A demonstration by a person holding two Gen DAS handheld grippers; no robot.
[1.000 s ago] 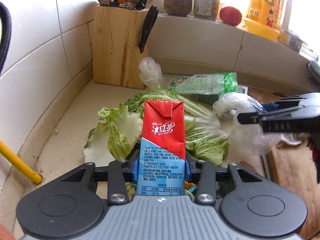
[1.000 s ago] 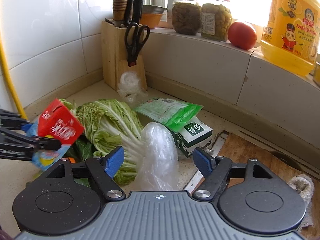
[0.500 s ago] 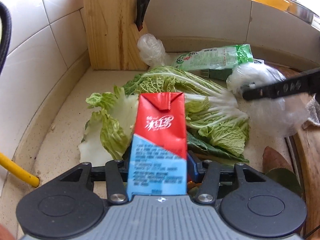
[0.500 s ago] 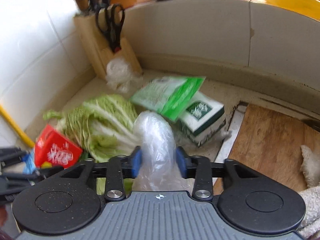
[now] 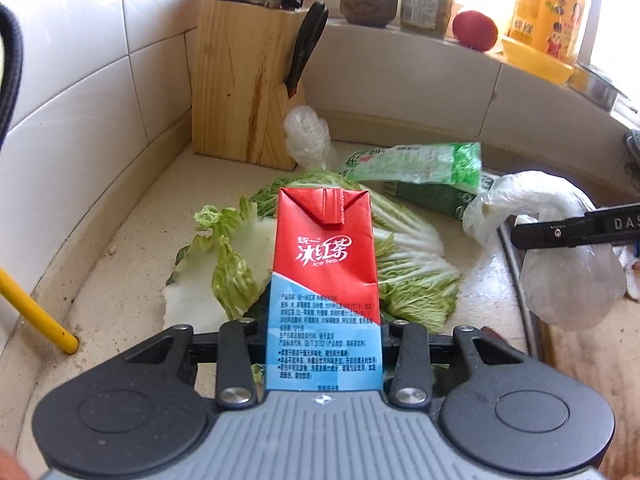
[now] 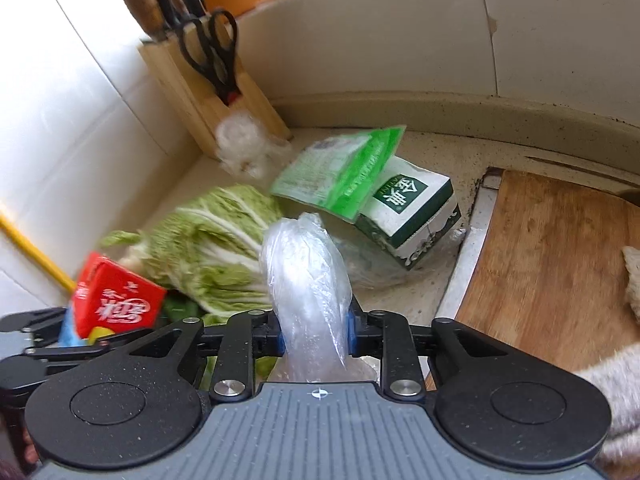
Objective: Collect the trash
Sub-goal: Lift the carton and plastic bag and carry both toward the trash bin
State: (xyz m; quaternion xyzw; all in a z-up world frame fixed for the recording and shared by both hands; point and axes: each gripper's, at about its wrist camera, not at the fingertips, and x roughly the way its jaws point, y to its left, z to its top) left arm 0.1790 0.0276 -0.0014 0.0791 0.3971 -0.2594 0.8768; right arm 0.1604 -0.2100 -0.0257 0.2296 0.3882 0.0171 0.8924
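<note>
My left gripper (image 5: 324, 332) is shut on a red and blue ice tea carton (image 5: 325, 280) and holds it upright above the counter; the carton also shows at the left of the right wrist view (image 6: 114, 300). My right gripper (image 6: 314, 332) is shut on a crumpled clear plastic bag (image 6: 308, 292), which hangs from its fingers at the right of the left wrist view (image 5: 560, 248). A green plastic wrapper (image 6: 344, 176) lies on a green and white carton (image 6: 412, 216). Another crumpled clear bag (image 5: 306, 136) lies by the knife block.
Cabbage leaves (image 5: 400, 256) are spread on the counter. A wooden knife block (image 5: 244, 88) with scissors stands in the corner. A wooden cutting board (image 6: 560, 264) lies at the right with a cloth (image 6: 632, 280). Jars, a tomato (image 5: 476, 30) and an oil bottle stand on the sill.
My right gripper closed on the clear plastic bag and lifted it off the counter. My left gripper kept hold of the ice tea carton and tilted back up.
</note>
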